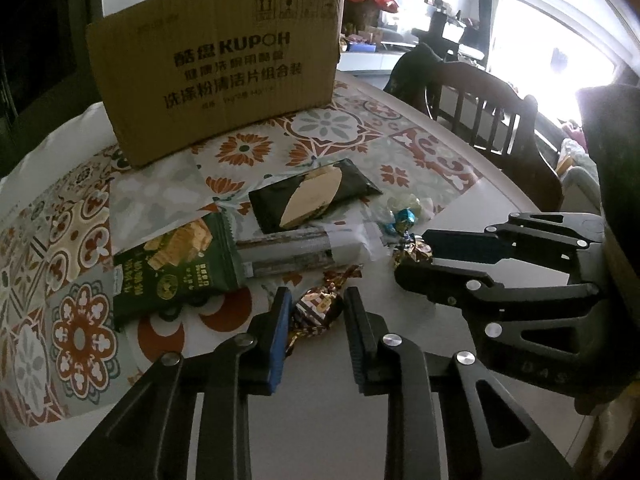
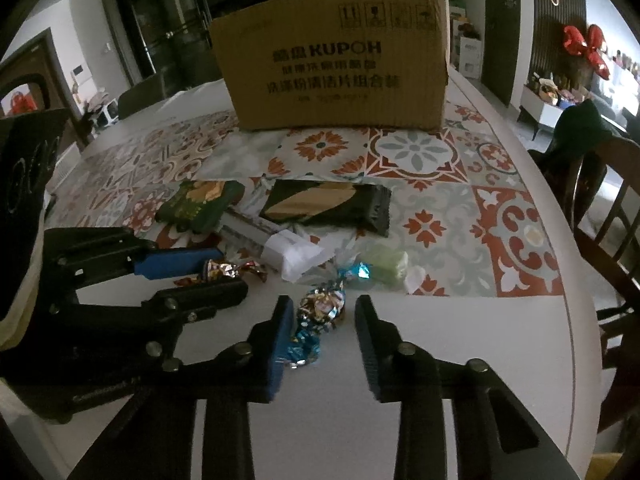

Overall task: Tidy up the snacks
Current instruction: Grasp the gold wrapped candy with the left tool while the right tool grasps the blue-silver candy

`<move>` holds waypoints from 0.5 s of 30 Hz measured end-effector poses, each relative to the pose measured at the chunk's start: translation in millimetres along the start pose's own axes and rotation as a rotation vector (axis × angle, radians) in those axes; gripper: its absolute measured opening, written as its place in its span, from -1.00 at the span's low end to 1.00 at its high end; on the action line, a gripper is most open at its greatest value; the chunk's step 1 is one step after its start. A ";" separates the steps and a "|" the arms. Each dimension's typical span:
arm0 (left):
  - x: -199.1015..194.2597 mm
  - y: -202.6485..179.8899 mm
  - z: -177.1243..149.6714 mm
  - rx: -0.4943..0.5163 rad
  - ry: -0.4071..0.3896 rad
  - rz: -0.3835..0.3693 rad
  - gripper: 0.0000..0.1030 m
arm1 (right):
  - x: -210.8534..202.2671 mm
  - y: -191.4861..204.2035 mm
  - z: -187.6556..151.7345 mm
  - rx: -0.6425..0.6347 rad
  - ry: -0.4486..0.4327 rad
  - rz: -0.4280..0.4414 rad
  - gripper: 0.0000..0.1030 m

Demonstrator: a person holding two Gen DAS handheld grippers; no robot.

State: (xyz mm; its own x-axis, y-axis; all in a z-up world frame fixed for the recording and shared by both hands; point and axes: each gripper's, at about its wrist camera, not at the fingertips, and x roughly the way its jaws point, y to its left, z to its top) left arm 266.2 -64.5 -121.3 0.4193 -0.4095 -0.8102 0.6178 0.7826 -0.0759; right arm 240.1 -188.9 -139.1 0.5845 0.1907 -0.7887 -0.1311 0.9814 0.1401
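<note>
Snacks lie on a round table before a KUPOH cardboard box (image 1: 216,68), also in the right wrist view (image 2: 332,60). My left gripper (image 1: 314,308) is open around a brown-gold wrapped candy (image 1: 316,308). My right gripper (image 2: 322,312) is open around a blue-gold wrapped candy (image 2: 320,310); the right gripper also shows in the left wrist view (image 1: 416,258). A green cracker bag (image 1: 176,268), a dark wafer pack (image 1: 316,196), a grey-white bar (image 1: 304,250) and a pale green candy (image 2: 386,264) lie beyond.
A patterned tile mat (image 1: 340,128) covers part of the white table (image 2: 440,340). Wooden chairs (image 1: 492,120) stand at the right edge. The left gripper appears at the left in the right wrist view (image 2: 200,276).
</note>
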 end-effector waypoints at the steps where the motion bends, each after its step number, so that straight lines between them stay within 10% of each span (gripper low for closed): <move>1: -0.1 -0.3 0.2 -0.001 0.000 -0.002 -0.48 | 0.0 -0.3 -0.1 0.003 -0.002 0.000 -0.45; 15: -18.8 -9.6 -0.4 -0.021 -0.048 0.049 -0.48 | -7.7 -5.4 -4.0 0.025 -0.010 0.017 -0.49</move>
State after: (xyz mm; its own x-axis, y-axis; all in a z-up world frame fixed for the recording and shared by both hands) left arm 252.2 -64.1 -105.6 0.4803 -0.3920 -0.7847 0.5821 0.8116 -0.0492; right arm 233.1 -195.7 -136.2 0.5899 0.2076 -0.7803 -0.1214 0.9782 0.1685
